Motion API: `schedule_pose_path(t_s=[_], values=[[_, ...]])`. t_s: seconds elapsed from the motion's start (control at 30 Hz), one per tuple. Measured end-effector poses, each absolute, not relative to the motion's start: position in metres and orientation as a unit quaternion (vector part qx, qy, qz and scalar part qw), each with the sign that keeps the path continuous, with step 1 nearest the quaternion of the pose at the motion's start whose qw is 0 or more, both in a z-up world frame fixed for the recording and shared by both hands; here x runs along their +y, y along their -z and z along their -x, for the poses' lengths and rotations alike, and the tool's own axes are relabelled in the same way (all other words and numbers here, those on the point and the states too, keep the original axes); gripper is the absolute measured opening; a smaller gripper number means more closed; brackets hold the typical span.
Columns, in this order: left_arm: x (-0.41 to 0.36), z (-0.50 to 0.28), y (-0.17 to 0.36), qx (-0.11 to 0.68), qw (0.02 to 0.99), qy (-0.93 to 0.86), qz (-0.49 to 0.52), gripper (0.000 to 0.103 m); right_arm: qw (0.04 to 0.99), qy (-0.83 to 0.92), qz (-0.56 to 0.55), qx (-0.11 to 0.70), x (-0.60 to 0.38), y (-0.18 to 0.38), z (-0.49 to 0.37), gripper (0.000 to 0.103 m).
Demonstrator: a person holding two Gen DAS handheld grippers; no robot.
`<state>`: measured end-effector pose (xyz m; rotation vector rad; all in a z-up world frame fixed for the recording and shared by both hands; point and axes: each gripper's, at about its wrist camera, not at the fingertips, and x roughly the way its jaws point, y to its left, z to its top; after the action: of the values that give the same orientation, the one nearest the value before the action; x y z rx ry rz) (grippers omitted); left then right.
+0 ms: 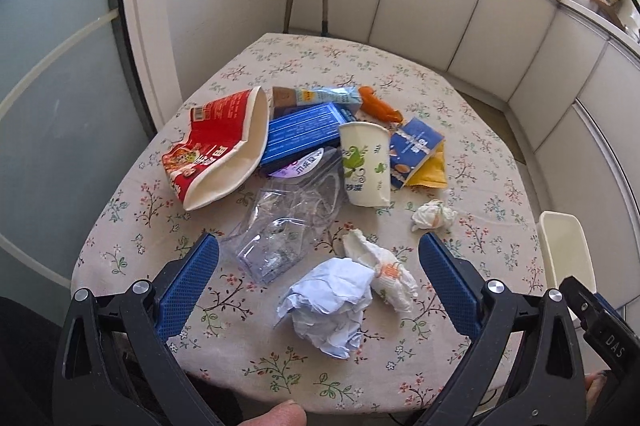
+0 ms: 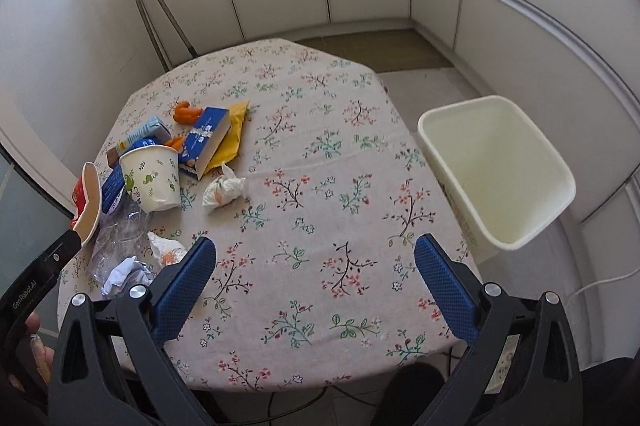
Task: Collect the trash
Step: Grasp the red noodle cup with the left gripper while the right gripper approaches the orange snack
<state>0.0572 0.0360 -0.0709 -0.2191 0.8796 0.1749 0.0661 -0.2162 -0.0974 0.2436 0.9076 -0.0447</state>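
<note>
The trash sits in one loose heap on the tabletop, which wears a beige cloth printed with small flower sprigs. Just ahead of the left gripper, between its ribbed blue pads, lie a crumpled ball of pale paper and a wadded white tissue touching it. Beyond the left pad is a crushed clear plastic bottle, glossy and creased. Further ahead stands a paper cup upside down, printed with green figures, and left of it a red noodle tub tipped on its side, its cream inside showing. Behind them are a flat blue box, a pale blue carton, an orange wrapper, a small blue packet over a yellow pouch, and a second tissue wad lying apart to the right.

Both grippers hang spread wide with nothing between the pads. The right gripper is over bare cloth, the heap off to its left. To its right, off the tabletop's edge, stands a cream plastic bin, rectangular with rounded corners.

White panelled walls curve round the corner; thin metal poles lean there.
</note>
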Motion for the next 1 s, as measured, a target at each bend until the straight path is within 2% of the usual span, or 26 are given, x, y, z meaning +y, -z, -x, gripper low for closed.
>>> schedule_pose_path(t_s=[0.23,0.5,0.73,1.0], values=[[0.066,-0.079,0.078,0.454,0.871,-0.123,0.139,0.096,0.882,0.011,-0.133,0.452,-0.221,0.094,-0.080,0.097],[0.104,-0.112,0.074,0.480,0.849,-0.118,0.188,0.096,0.885,0.009,-0.078,0.458,-0.217,0.077,-0.101,0.097],[0.142,-0.161,0.051,0.485,0.849,-0.043,0.207,0.096,0.912,-0.023,-0.007,0.410,-0.200,0.064,-0.118,0.097],[0.163,-0.191,0.094,0.551,0.805,-0.078,0.206,0.096,0.897,-0.067,-0.022,0.437,-0.191,0.091,-0.131,0.097]])
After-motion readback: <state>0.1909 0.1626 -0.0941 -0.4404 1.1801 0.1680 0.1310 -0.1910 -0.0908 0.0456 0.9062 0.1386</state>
